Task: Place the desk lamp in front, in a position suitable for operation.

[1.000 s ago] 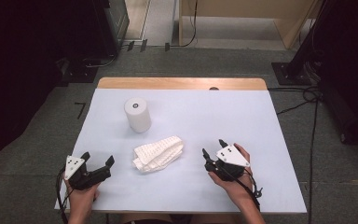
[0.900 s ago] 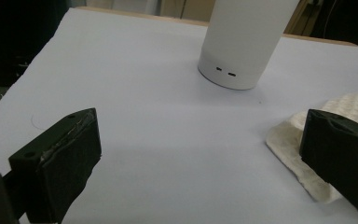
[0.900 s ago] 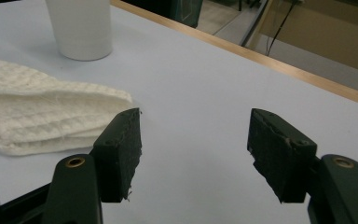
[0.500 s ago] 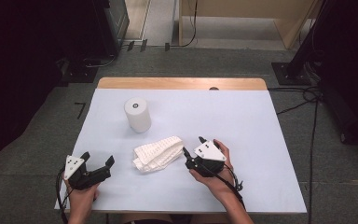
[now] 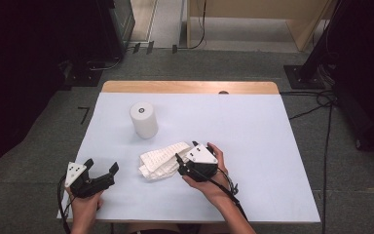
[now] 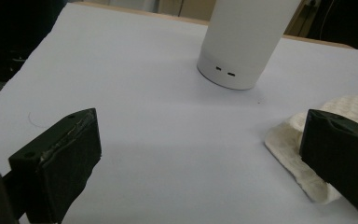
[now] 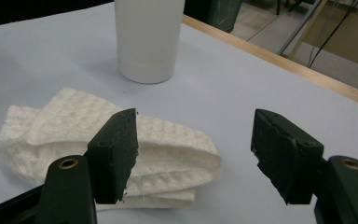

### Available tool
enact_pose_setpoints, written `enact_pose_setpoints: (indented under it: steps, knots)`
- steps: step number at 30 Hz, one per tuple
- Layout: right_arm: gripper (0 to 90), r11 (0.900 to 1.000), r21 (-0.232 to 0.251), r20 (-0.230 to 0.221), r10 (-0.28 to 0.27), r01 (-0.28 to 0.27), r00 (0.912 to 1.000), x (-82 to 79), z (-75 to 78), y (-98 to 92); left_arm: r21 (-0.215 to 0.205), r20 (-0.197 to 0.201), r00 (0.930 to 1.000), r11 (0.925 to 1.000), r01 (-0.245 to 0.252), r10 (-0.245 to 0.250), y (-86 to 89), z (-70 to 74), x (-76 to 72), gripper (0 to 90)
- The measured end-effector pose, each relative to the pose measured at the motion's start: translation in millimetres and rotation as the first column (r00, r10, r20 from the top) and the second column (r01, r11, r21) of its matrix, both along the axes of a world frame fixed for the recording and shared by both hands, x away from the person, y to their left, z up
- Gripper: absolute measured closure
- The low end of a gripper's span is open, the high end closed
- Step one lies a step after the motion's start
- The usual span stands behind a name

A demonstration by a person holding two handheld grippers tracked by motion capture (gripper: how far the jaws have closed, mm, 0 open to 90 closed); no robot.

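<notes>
Pale blue-white desk (image 5: 272, 146), wooden strip along the far edge, dark floor around. On it, toward the far left: white cylinder (image 5: 143, 119), upright, two small slots near its base in the left gripper view (image 6: 242, 42). Nearer than the cylinder and a little to its right, well apart from it: folded white waffle-weave cloth (image 5: 160, 158), lying flat in loose layers, one folded end turned toward the right gripper (image 7: 163, 154).

Right gripper (image 5: 181, 163) at that end of the cloth, jaws apart and just opened wider; nothing clamped. In the right gripper view one jaw low in front of the cloth's folded edge, the other off to the side over bare desk; contact with the fabric not clear. Left gripper (image 5: 101, 171) nearer than the cylinder and left of the cloth, low over the desk, jaws wide apart, holding nothing; cloth's corner (image 6: 298, 154) peeking past one jaw.

Likely step: approach for a grasp on the cloth's near end. Next move, by this reading: a short push toward the cylinder so both jaws straddle the folded layers, then a close firm enough to catch every layer rather than the top one alone.
</notes>
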State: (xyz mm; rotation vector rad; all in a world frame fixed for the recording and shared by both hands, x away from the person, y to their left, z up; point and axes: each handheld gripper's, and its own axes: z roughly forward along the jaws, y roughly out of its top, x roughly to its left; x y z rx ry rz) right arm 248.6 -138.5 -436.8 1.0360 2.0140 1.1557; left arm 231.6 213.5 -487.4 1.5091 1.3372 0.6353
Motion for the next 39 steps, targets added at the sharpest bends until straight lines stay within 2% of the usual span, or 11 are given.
enact_pose_setpoints:
  steps: [7, 22, 28, 29, 33, 35, 39]
  knots:
    - [30.6, 0.999, 0.005, -0.03, 0.054, -0.054, 0.9981, 4.6, -1.8, 18.8, -0.025, -0.006, 1.0, 0.9997, 0.004, -0.004, 3.5, 0.2, 0.5, 0.0]
    - [21.9, 0.995, -0.031, -0.099, 0.087, -0.09, 0.9913, 14.0, -18.6, 57.2, -0.029, -0.004, 1.0, 0.9996, 0.001, -0.001, 4.0, 0.4, 0.5, 0.0]
    - [20.5, 0.992, -0.041, -0.144, 0.112, -0.119, 0.9832, 16.4, -26.4, 70.8, -0.035, -0.003, 1.0, 0.9994, -0.001, 0.001, 4.7, 0.4, 0.5, 0.0]
    - [19.8, 0.991, -0.044, -0.164, 0.121, -0.129, 0.9791, 18.8, -29.3, 76.9, -0.04, -0.001, 1.0, 0.9992, -0.002, 0.002, 4.8, 0.4, 0.8, 0.0]
    - [17.1, 0.989, -0.055, -0.187, 0.126, -0.138, 0.9744, 23.2, -33.2, 85.1, -0.045, 0.0, 1.0, 0.999, -0.002, 0.002, 5.2, 0.4, 0.8, 0.0]
    - [16.1, 0.987, -0.066, -0.209, 0.131, -0.148, 0.9691, 25.4, -35.6, 89.8, -0.045, 0.0, 1.0, 0.999, -0.001, 0.001, 5.2, 0.4, 0.8, 0.0]
    - [15.3, 0.985, -0.086, -0.226, 0.124, -0.147, 0.9661, 28.9, -39.8, 95.3, -0.043, -0.001, 1.0, 0.9991, -0.001, 0.001, 4.9, 0.3, 0.9, 0.0]
